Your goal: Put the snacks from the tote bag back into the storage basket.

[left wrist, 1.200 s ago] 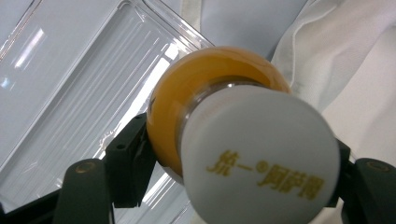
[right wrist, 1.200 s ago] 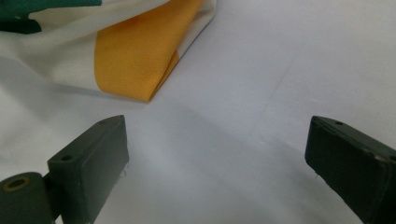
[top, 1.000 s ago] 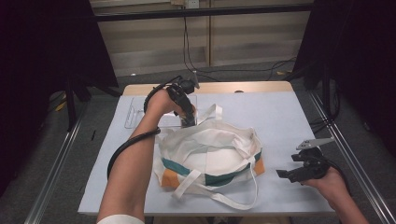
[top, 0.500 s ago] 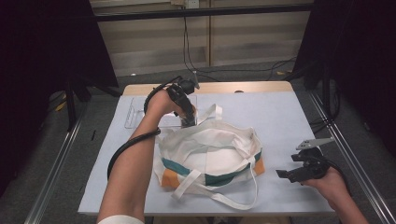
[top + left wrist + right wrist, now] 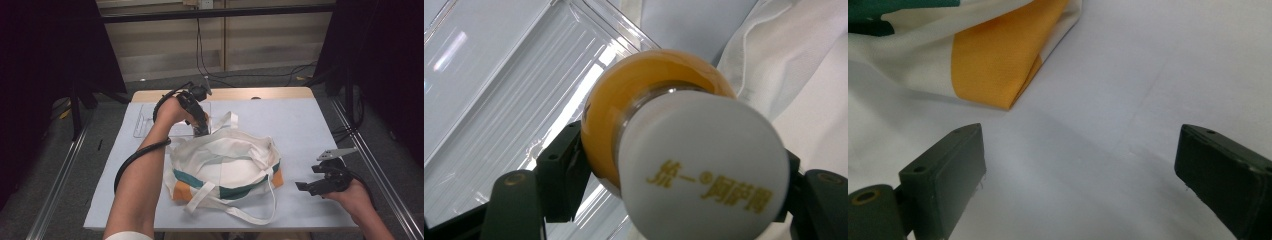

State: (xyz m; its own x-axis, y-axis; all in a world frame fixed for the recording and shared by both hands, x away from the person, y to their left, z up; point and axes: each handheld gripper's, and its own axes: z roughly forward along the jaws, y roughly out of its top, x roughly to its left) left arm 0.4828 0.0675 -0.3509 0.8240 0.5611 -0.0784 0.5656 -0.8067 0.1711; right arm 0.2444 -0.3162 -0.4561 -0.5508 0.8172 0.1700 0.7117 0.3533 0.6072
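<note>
Orange, round-shouldered bottle (image 5: 649, 95) with matte white cap sat pinched in left gripper (image 5: 664, 170) jaws over ribbed clear tray (image 5: 509, 100), beside soft canvas bag (image 5: 225, 160); right gripper (image 5: 1080, 175) jaws stood spread, empty.

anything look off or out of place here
Nothing stands out. The left tongs are shut on a bottle with a white cap, beside the clear tray. The tote bag lies slumped with loose straps, nothing spilled. The right tongs are open over the table.

my high view looks forward and down over the whole table (image 5: 310, 120); my left gripper view sits tight against a bottle (image 5: 684, 150); my right gripper view skims low, sharing the tote bag (image 5: 993, 65).
</note>
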